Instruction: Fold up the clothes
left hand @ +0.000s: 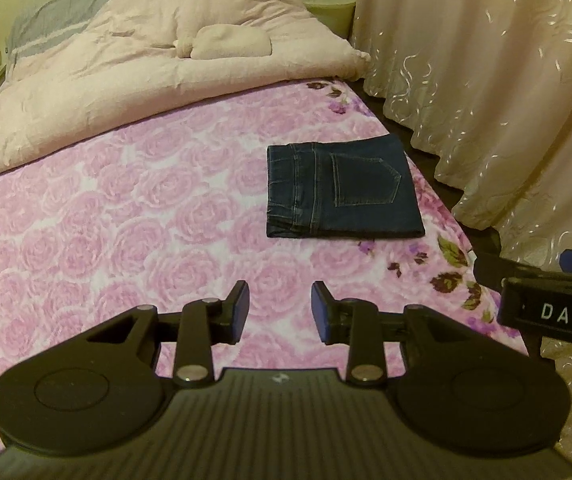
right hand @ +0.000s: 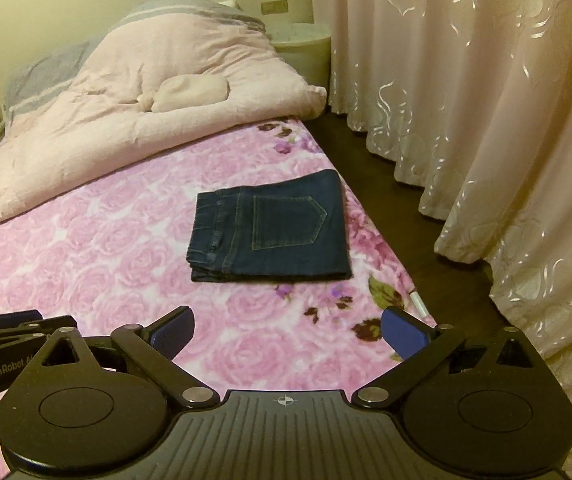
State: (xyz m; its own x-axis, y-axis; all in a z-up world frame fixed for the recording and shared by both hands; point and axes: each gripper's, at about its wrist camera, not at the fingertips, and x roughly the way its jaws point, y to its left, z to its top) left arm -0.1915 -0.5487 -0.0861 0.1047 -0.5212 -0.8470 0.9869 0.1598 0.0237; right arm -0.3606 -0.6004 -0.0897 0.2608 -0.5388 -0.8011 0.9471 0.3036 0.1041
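A pair of dark blue jeans (left hand: 343, 190) (right hand: 272, 228) lies folded into a neat rectangle on the pink rose-patterned bed cover (left hand: 126, 216) (right hand: 86, 248), back pocket facing up, close to the bed's right edge. My left gripper (left hand: 280, 310) hovers over the cover short of the jeans, open, nothing between its blue pads. My right gripper (right hand: 287, 334) is held wide open near the front right of the bed, also empty. The right tool's body shows at the right edge of the left wrist view.
A bunched pale pink duvet (left hand: 134, 60) (right hand: 134, 92) fills the head of the bed. Cream curtains (left hand: 485, 80) (right hand: 485, 100) hang along the right, with a dark floor strip (right hand: 397, 200) between them and the bed. A round white side table (right hand: 305, 48) stands at the far corner.
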